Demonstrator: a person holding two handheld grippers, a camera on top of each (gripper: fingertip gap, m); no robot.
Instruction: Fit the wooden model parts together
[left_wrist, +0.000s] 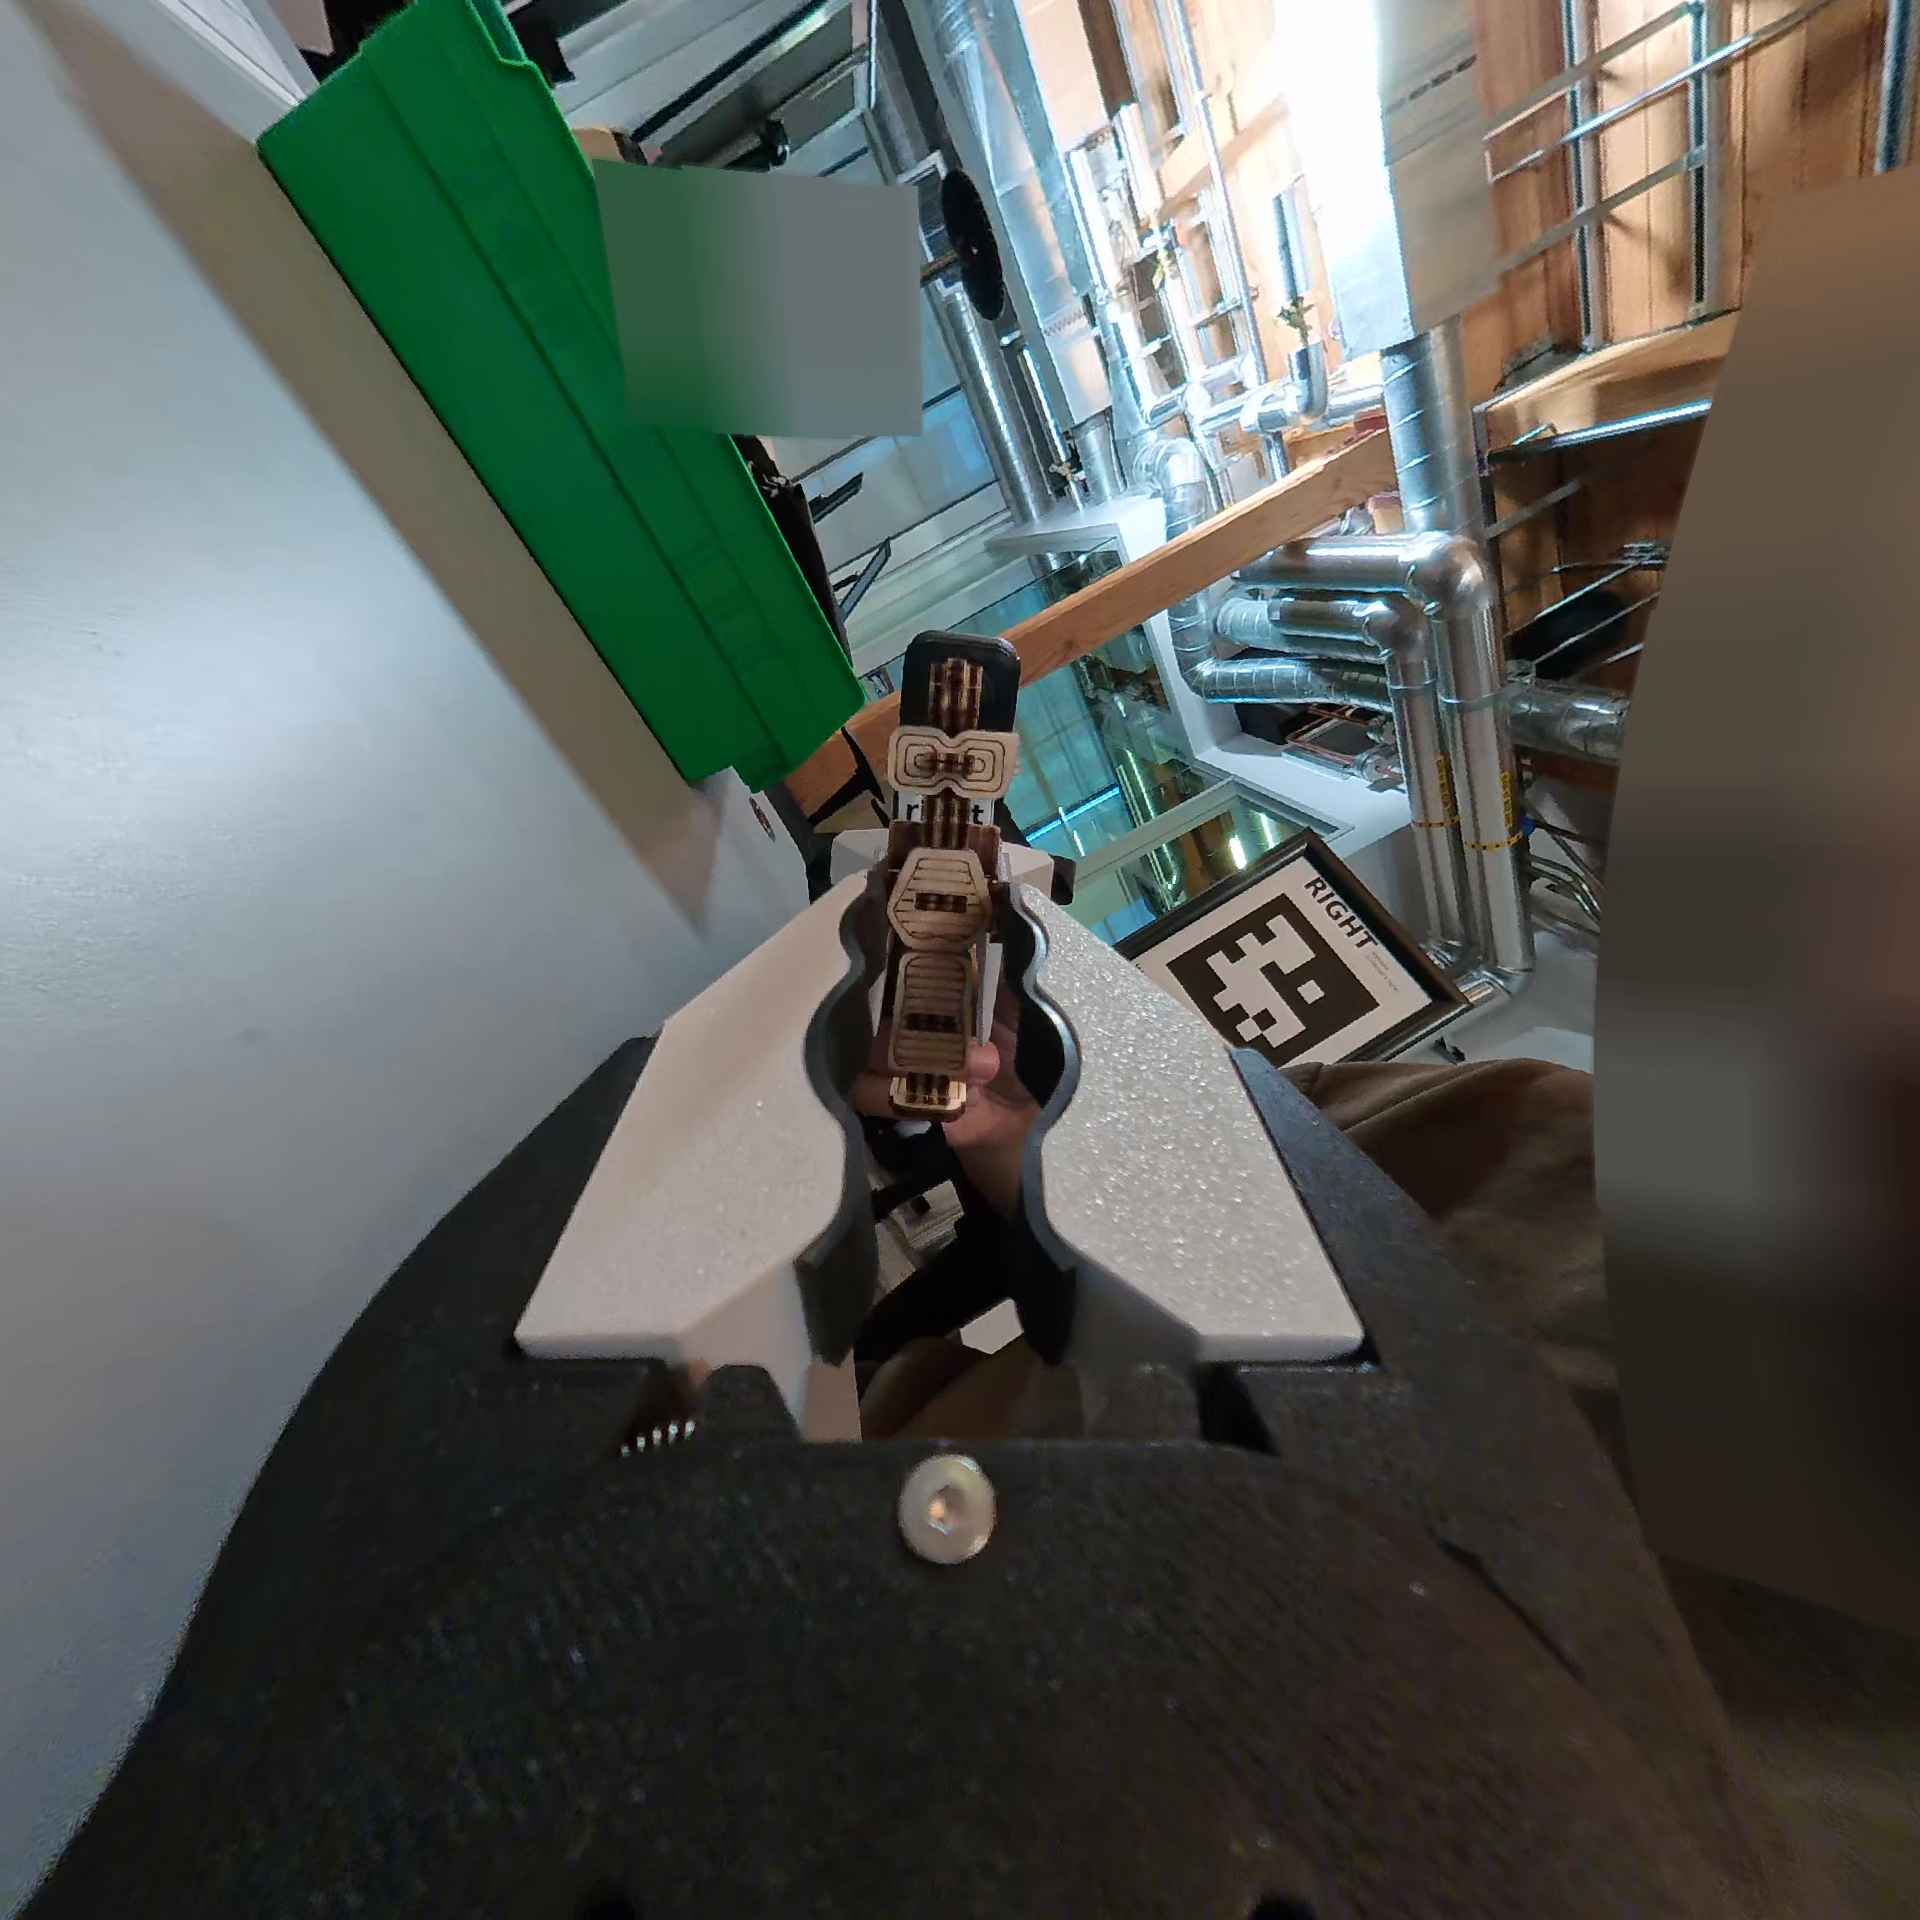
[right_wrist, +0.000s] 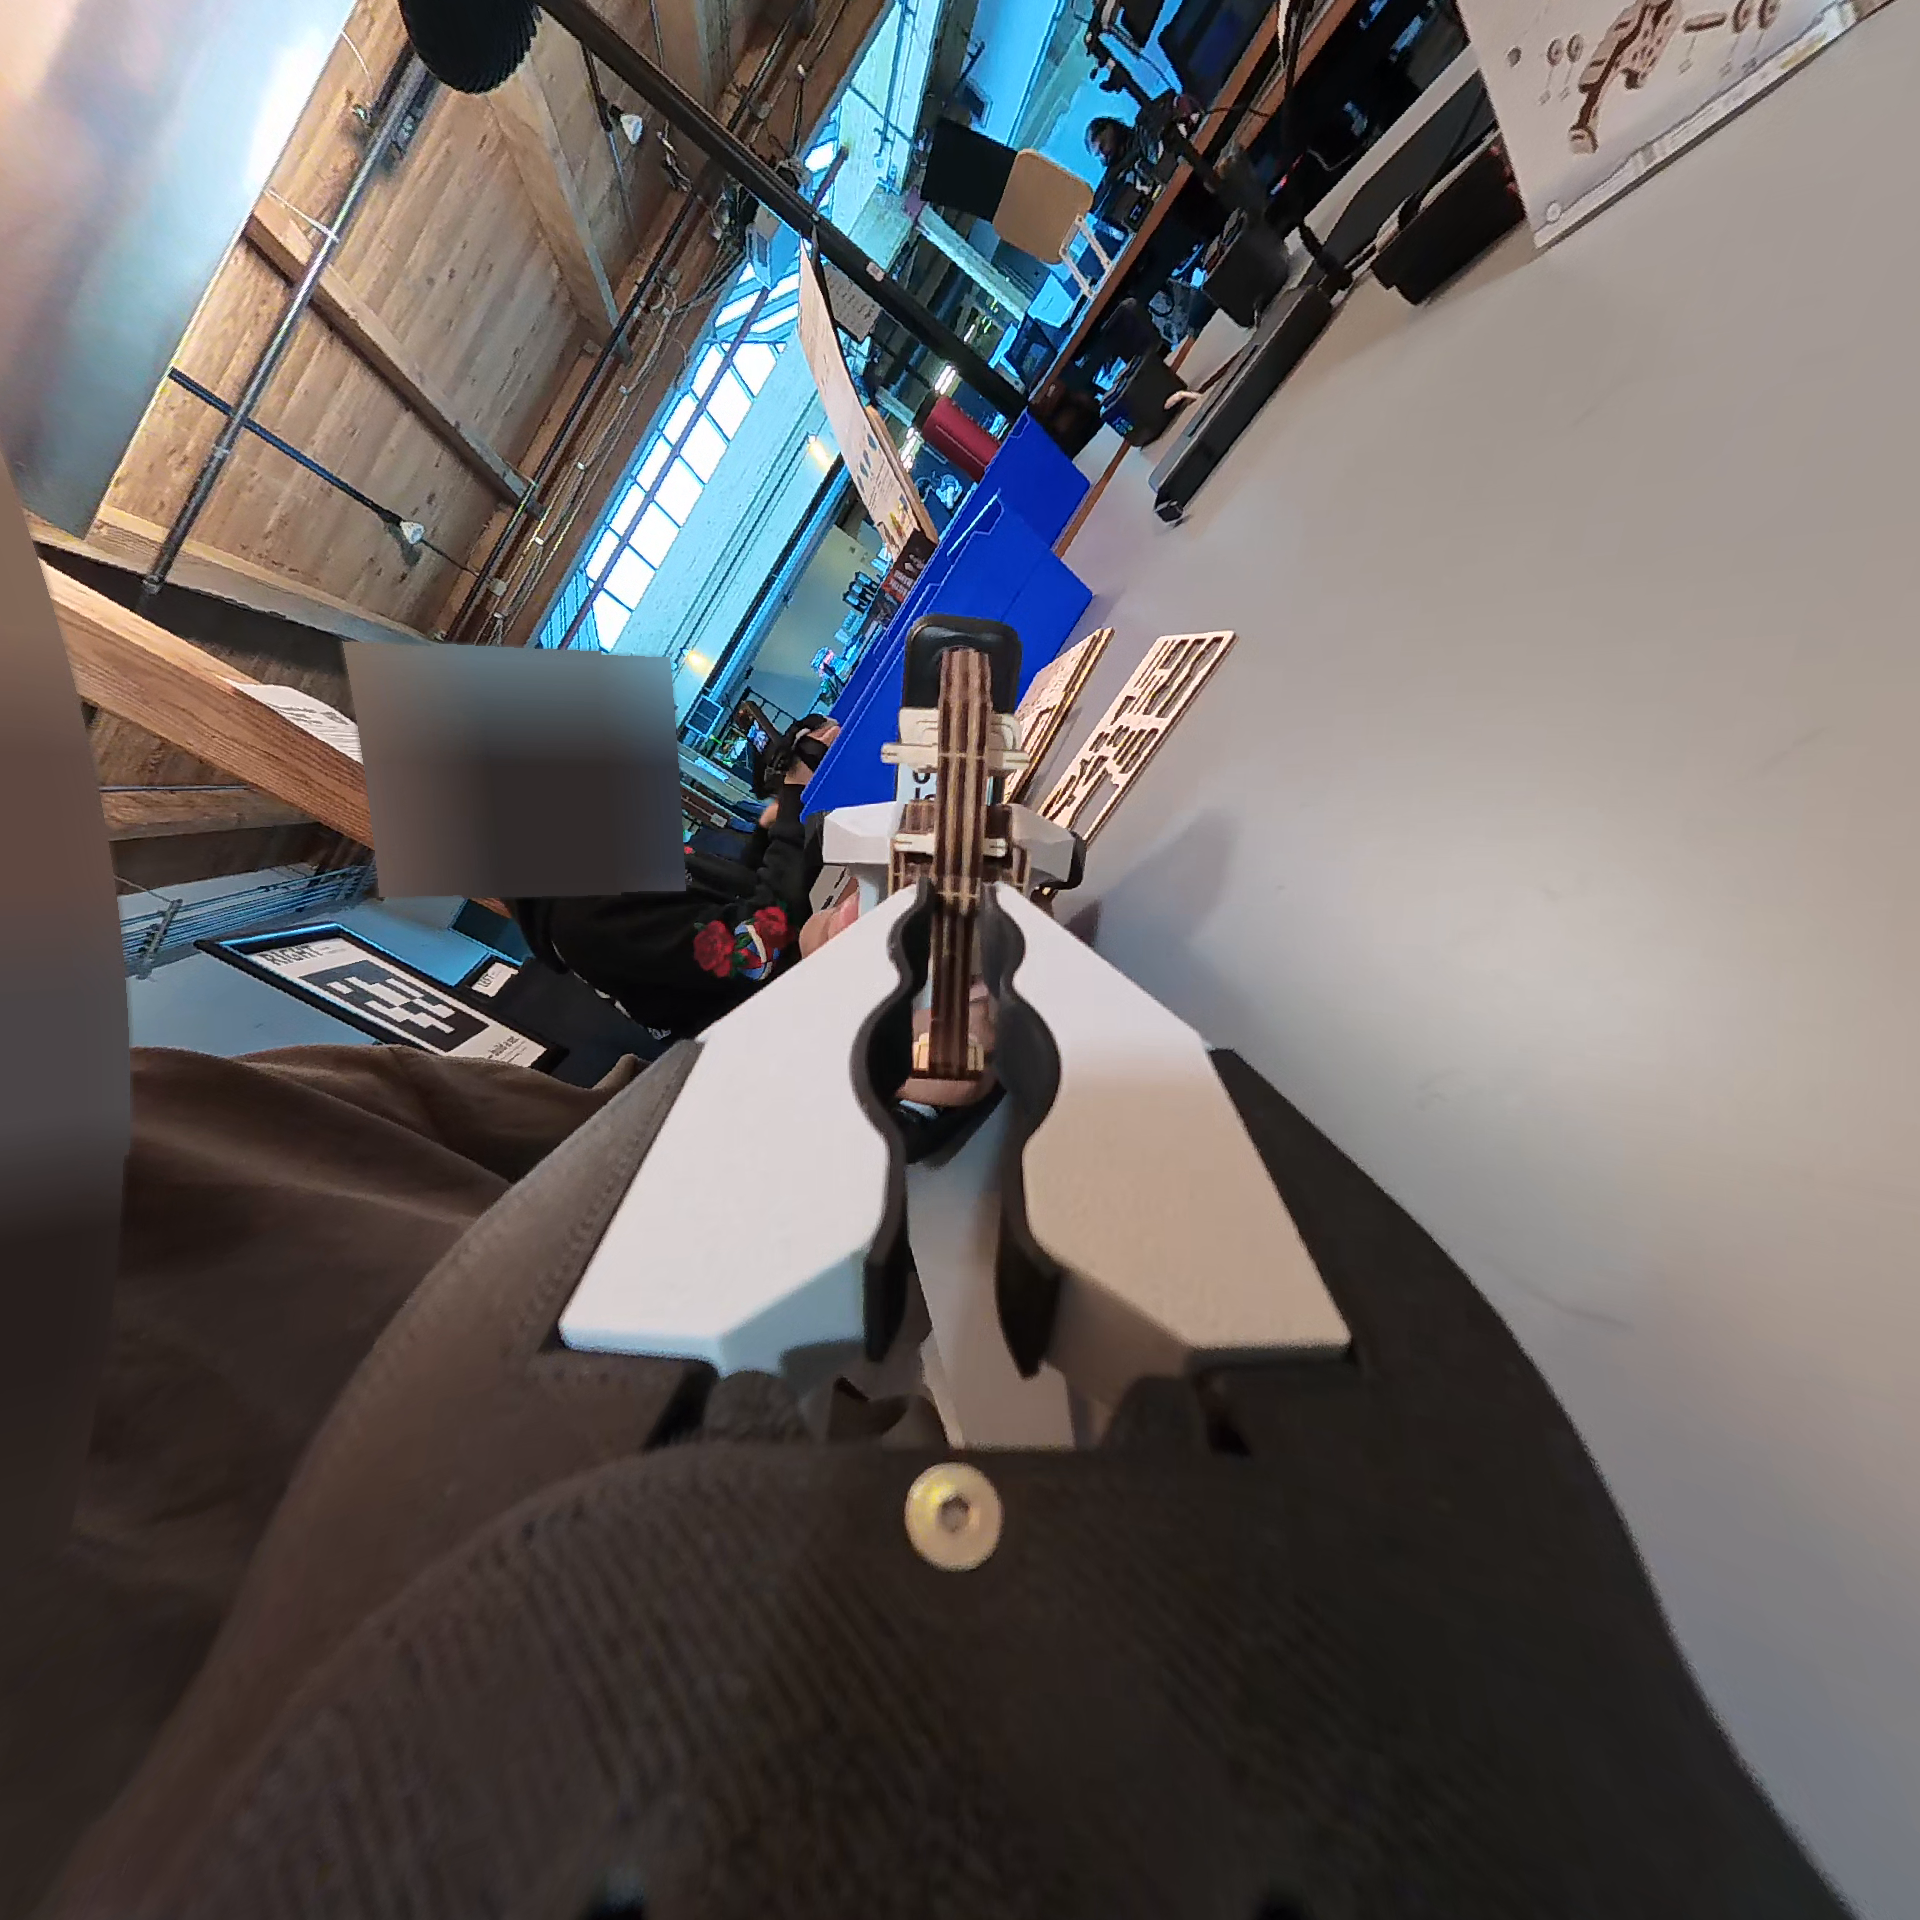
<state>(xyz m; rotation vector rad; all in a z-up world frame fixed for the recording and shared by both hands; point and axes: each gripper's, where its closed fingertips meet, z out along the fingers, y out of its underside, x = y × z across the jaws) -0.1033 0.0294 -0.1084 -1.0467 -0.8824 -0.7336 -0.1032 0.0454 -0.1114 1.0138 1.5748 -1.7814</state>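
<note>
The wooden model (left_wrist: 935, 935) is a narrow layered piece with pale engraved plates on its upper face. My left gripper (left_wrist: 940, 894) is shut on one end of it. In the right wrist view the model (right_wrist: 954, 810) shows edge-on as stacked brown layers with pale cross tabs. My right gripper (right_wrist: 954, 894) is shut on its other end. The two grippers face each other and hold the model between them, above the table. The right gripper's black body (left_wrist: 956, 665) shows beyond the model, as does the left gripper's body (right_wrist: 961, 644). Both views are rolled sideways.
A green bin (left_wrist: 540, 416) stands on the white table (left_wrist: 208, 727). A blue bin (right_wrist: 966, 582), two wooden part sheets (right_wrist: 1132, 717) and an instruction sheet (right_wrist: 1621, 94) are on the table (right_wrist: 1558, 831). A framed marker board (left_wrist: 1309, 977) and a person's dark sleeve (right_wrist: 675, 945) lie beyond. The tips of both grippers are at nearly the same place.
</note>
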